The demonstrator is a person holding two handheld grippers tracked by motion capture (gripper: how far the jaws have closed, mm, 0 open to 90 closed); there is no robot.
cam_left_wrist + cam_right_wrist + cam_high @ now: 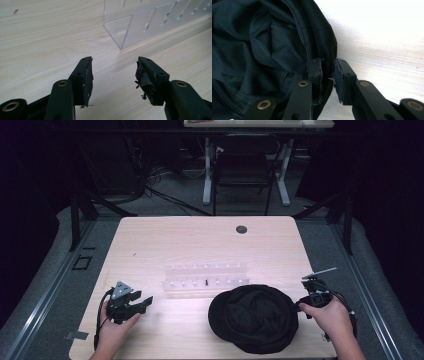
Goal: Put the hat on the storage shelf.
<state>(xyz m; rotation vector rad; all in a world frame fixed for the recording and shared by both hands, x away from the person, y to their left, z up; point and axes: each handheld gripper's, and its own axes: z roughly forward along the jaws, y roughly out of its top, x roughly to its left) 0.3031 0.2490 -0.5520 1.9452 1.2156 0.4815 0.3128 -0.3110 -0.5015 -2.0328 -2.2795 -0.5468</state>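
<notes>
Right tool [327, 75] pinching the rim of the black hat [255, 317], lower right of the table [150, 240] | left tool [113, 75] wide, empty, lower left | risk: you've only a thin edge, it may slip as you lift | clear rack [205, 280] just above, could snag.

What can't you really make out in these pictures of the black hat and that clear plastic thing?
- High view: the table under the black hat, covered by it.
- High view: the small dark item in the clear rack, too small to name.
- Right gripper view: whether the right gripper pinches the hat's rim or just straddles it.
- Left gripper view: the rack's far end, cut off.
</notes>
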